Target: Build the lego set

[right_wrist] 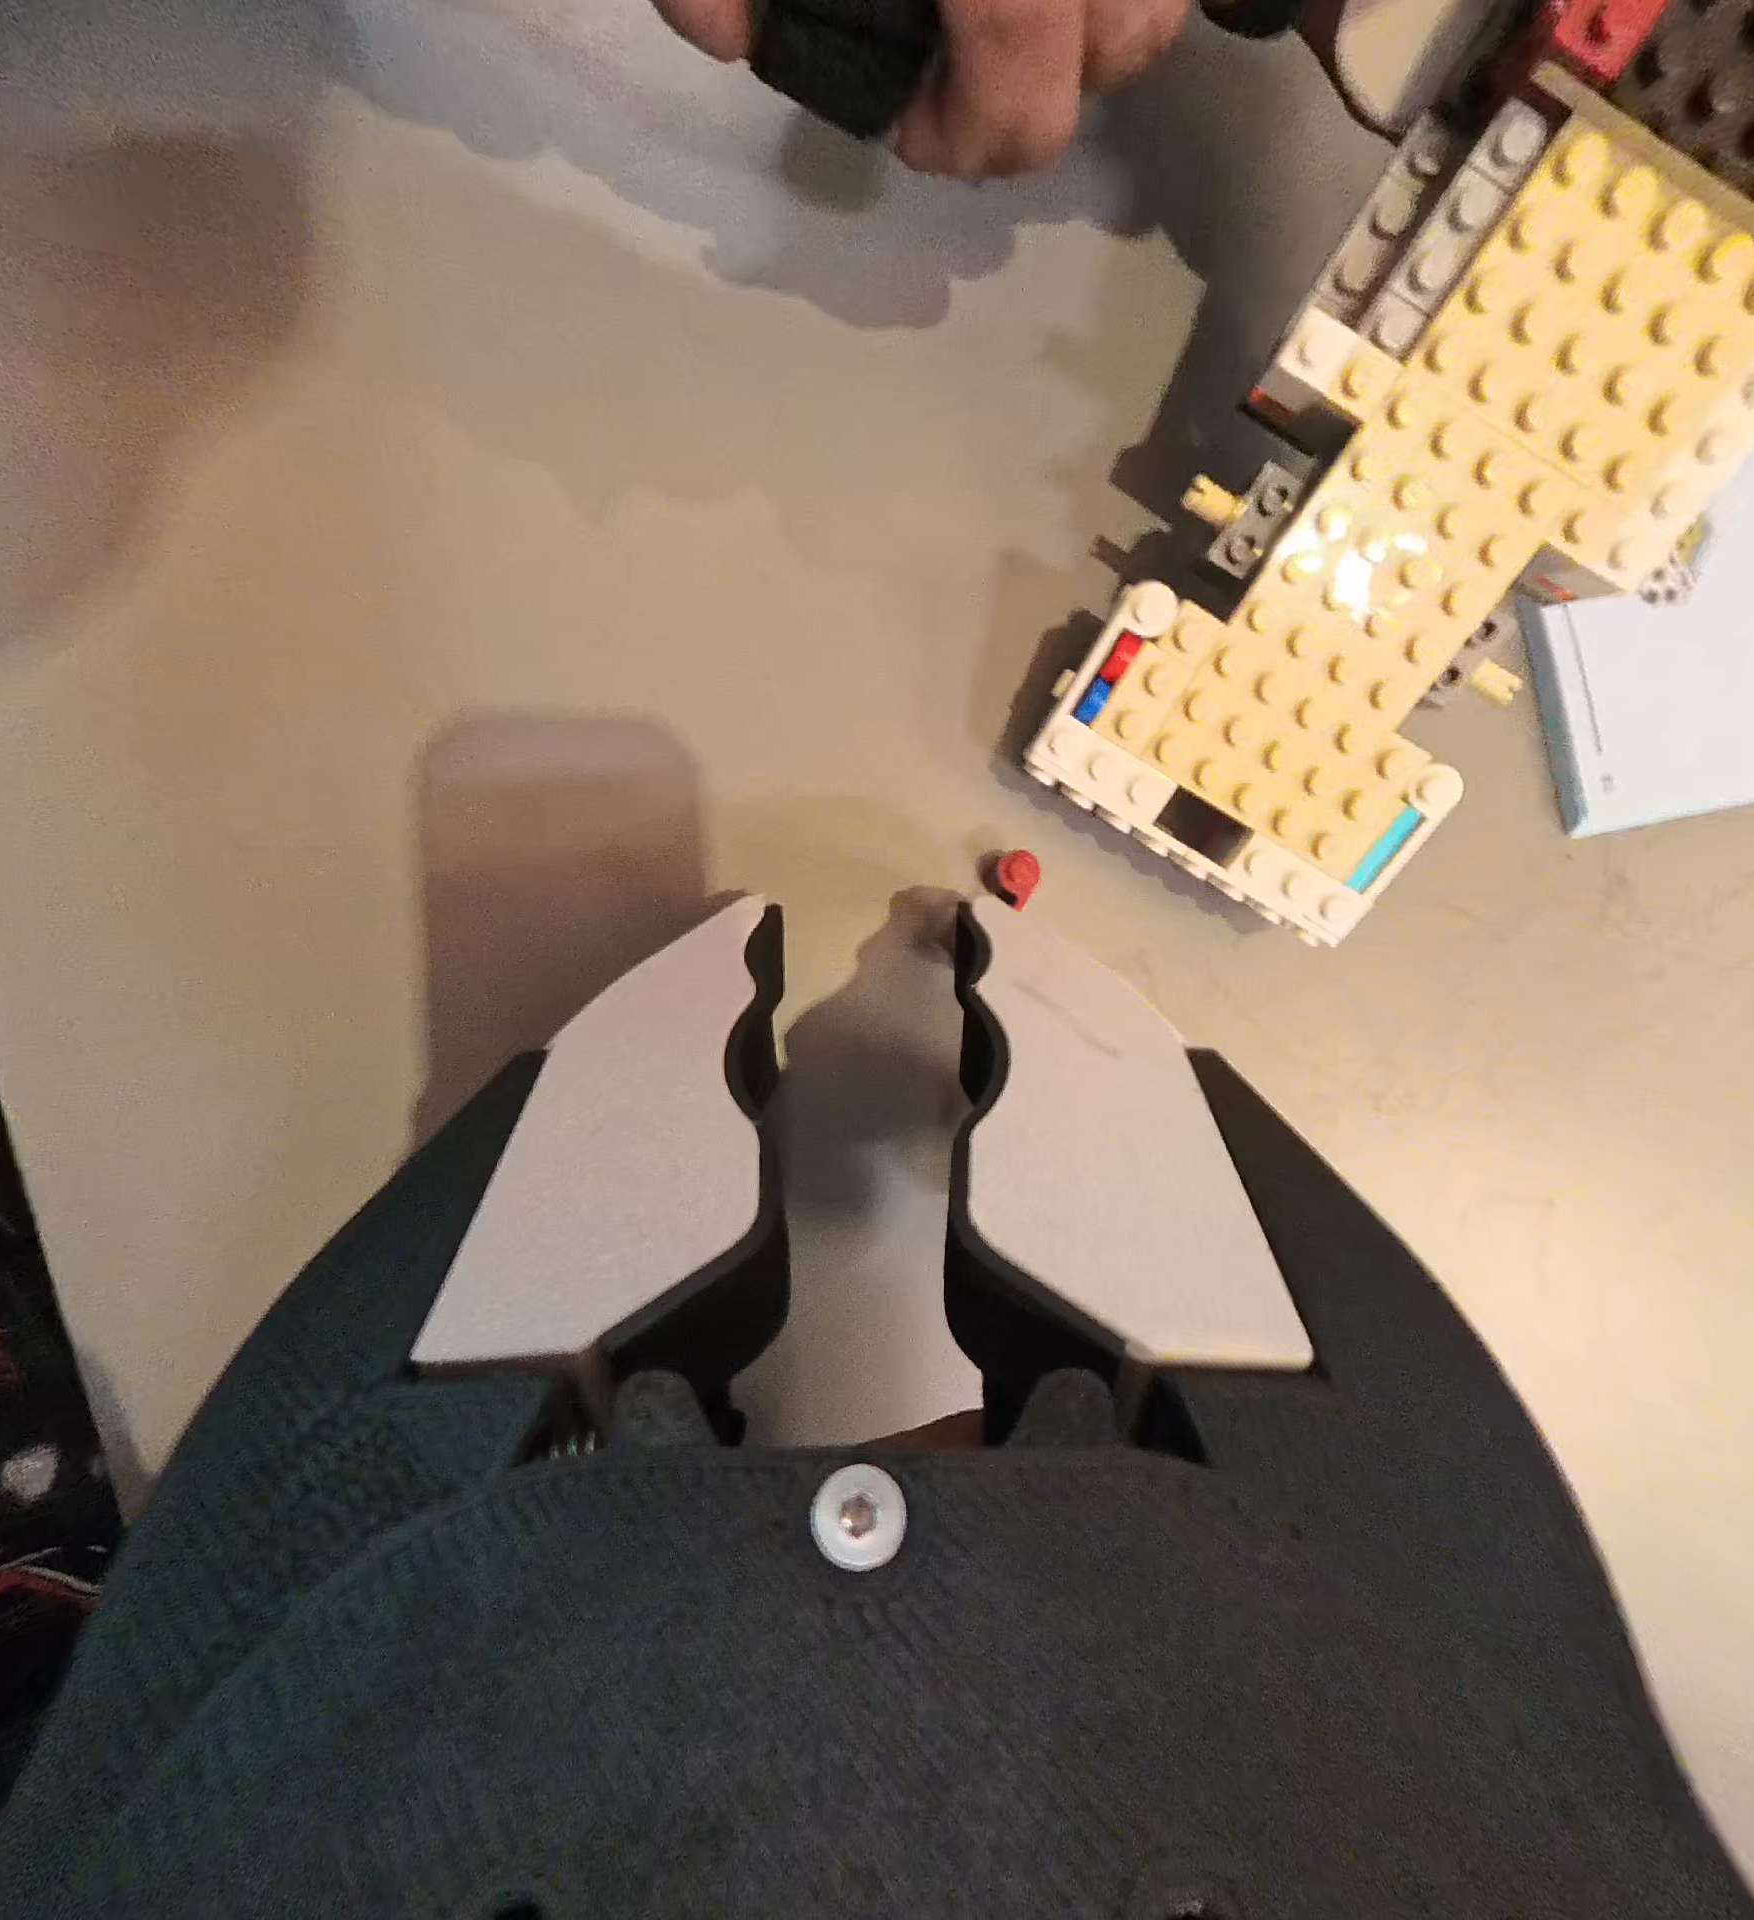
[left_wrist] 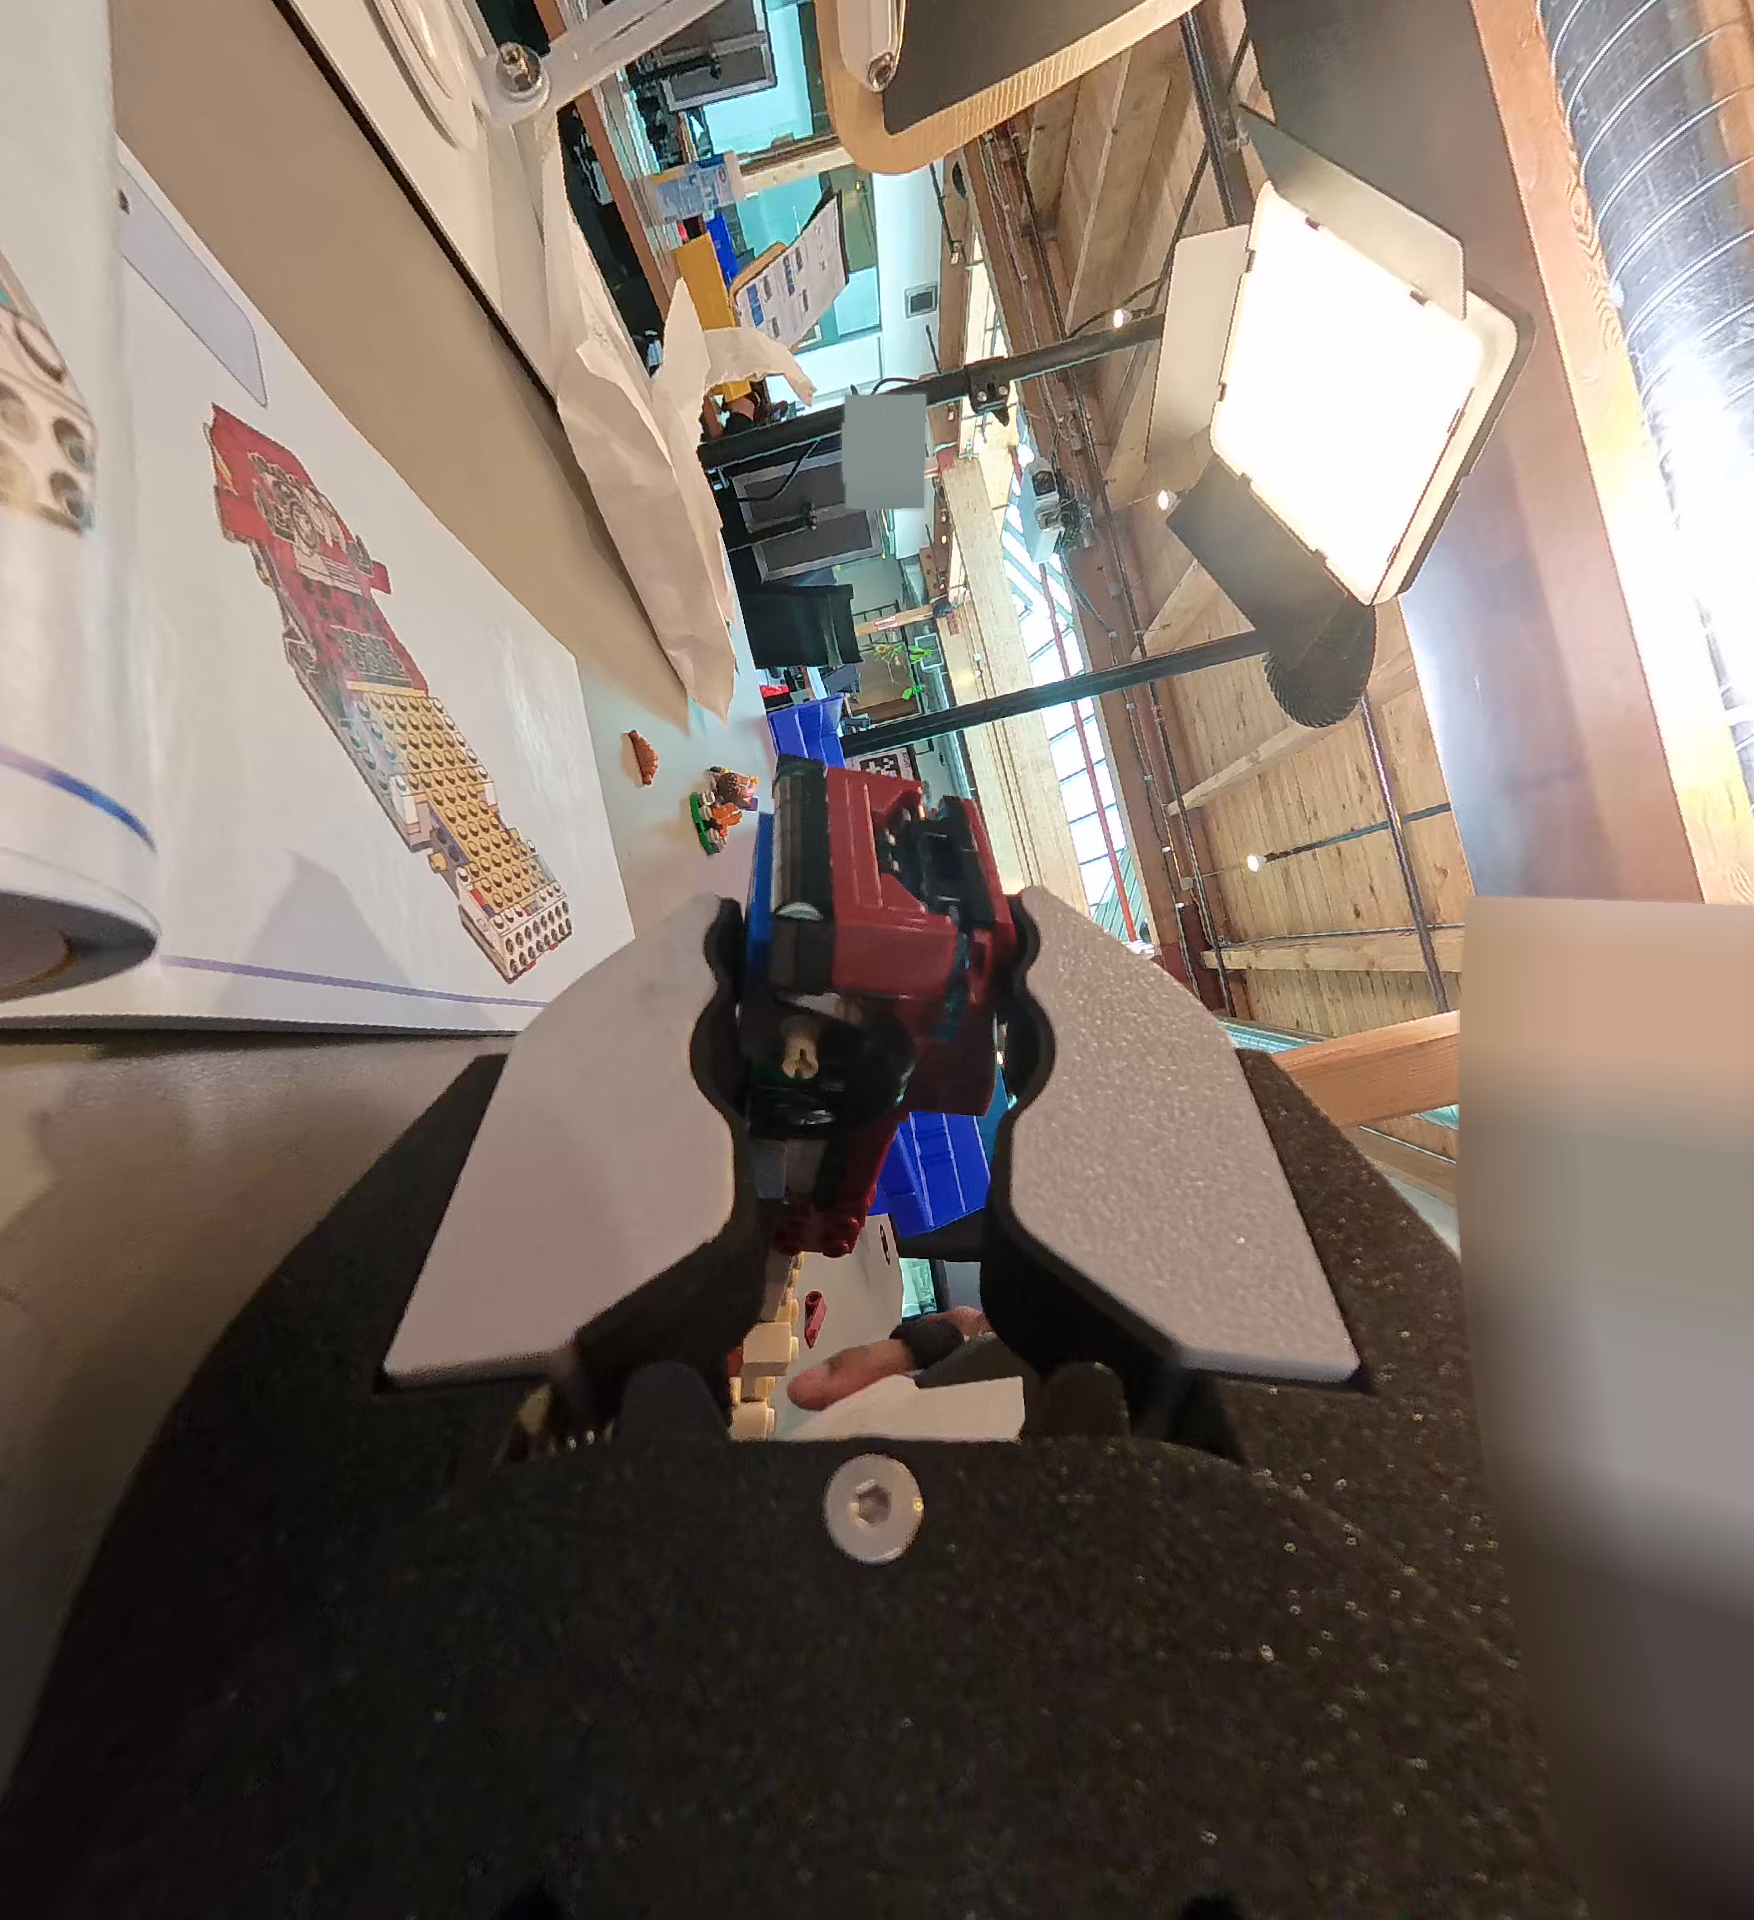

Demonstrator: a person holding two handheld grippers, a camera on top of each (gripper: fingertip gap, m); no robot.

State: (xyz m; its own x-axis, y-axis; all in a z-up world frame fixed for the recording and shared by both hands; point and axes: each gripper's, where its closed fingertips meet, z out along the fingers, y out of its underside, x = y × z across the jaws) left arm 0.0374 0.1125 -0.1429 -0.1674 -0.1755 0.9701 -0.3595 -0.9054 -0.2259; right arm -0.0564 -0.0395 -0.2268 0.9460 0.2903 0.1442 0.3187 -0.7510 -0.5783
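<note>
The left claw [left_wrist: 868,935] clamps a dark-red brick-built section [left_wrist: 888,904] aloft, while the right claw [right_wrist: 868,925] hangs part-open and empty over the counter [right_wrist: 437,520] beside a small red stud piece [right_wrist: 1014,875] near the tan studded model [right_wrist: 1455,499].

1. A pale beige table [right_wrist: 437,468] carries a partly built brick model [right_wrist: 1372,582] with a tan studded deck and white edging.
2. A small red brick piece [right_wrist: 1013,876] lies on the bare surface just beside the model's white end.
3. An open instruction booklet [left_wrist: 353,831] lies flat on the table.
4. Beyond it lie crumpled white paper bags [left_wrist: 644,468], a small brown piece [left_wrist: 641,755] and a tiny green-based brick cluster [left_wrist: 719,808].
</note>
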